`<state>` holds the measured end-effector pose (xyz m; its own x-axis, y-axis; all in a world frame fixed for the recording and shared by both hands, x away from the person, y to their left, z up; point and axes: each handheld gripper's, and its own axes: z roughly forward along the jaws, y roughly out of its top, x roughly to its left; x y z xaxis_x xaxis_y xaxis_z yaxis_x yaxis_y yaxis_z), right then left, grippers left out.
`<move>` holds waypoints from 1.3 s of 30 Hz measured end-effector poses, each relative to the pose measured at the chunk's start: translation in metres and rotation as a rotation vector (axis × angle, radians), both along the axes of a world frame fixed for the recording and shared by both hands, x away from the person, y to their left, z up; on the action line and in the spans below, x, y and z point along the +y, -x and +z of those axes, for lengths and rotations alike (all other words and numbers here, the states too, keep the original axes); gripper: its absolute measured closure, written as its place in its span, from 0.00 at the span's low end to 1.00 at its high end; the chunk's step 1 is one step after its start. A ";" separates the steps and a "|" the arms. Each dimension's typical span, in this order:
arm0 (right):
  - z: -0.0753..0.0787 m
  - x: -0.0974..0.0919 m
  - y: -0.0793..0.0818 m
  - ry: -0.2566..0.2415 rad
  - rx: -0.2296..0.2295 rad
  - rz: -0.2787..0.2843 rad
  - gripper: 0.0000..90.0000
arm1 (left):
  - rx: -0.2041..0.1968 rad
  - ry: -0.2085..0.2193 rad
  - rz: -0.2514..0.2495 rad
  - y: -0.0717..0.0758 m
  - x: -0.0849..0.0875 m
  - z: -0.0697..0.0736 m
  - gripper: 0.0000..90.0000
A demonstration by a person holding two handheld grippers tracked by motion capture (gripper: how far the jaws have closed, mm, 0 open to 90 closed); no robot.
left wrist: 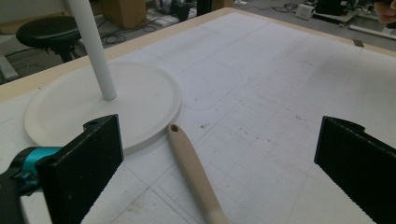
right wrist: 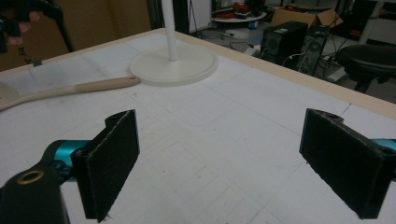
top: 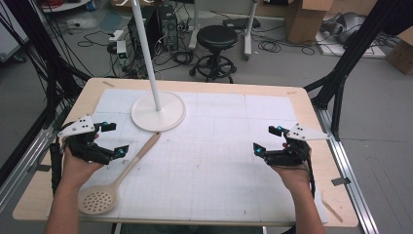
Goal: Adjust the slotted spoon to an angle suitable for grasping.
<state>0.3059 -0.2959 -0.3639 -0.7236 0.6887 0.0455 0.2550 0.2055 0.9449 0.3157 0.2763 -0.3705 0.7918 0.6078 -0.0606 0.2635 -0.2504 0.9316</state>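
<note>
A beige slotted spoon (top: pixel 117 175) lies diagonally on the white gridded mat (top: pixel 219 146), bowl toward the front left, handle tip pointing at a white round stand base (top: pixel 158 111) with an upright pole. My left gripper (top: pixel 116 139) is open just left of the handle. In the left gripper view the spoon handle (left wrist: pixel 194 172) runs between the wide-apart jaws, on the mat below them, with the stand base (left wrist: pixel 93 107) beyond. My right gripper (top: pixel 264 140) is open over bare mat at the right. The right gripper (right wrist: pixel 231 156) holds nothing; the spoon handle (right wrist: pixel 70 88) lies far off.
The wooden table (top: pixel 311 112) carries the mat. Behind it on the floor are a black stool (top: pixel 216 39), computer cases (top: pixel 146 27), cables and cardboard boxes (top: pixel 304 19). Black frame legs (top: pixel 350 53) stand at the right and left.
</note>
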 end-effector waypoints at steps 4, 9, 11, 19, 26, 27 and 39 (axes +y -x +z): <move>-0.001 0.000 0.000 -0.001 0.010 -0.002 0.12 | 0.007 -0.008 0.004 -0.001 0.000 -0.002 0.02; 0.000 0.000 0.001 0.011 0.001 -0.001 0.12 | 0.006 -0.012 0.001 0.000 -0.001 -0.001 0.02; 0.001 0.001 0.001 0.010 -0.005 -0.003 0.12 | 0.007 -0.016 0.001 0.000 -0.001 -0.001 0.02; 0.001 0.002 0.001 0.018 -0.002 -0.004 0.12 | 0.011 -0.013 0.013 0.001 0.001 0.000 0.02; -0.001 0.006 -0.001 0.023 0.004 0.007 0.12 | 0.024 -0.032 0.019 -0.001 -0.002 0.002 0.02; -0.001 0.006 -0.001 0.022 0.004 0.007 0.12 | 0.025 -0.042 0.020 -0.001 -0.003 0.003 0.02; -0.002 0.009 -0.002 0.024 0.007 0.019 0.12 | 0.136 -0.189 0.023 -0.011 -0.030 -0.003 0.02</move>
<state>0.3083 -0.2865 -0.3659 -0.7363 0.6757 0.0339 0.2573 0.2333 0.9378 0.3267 0.2464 -0.3732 0.7700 0.6361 -0.0491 0.3908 -0.4094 0.8244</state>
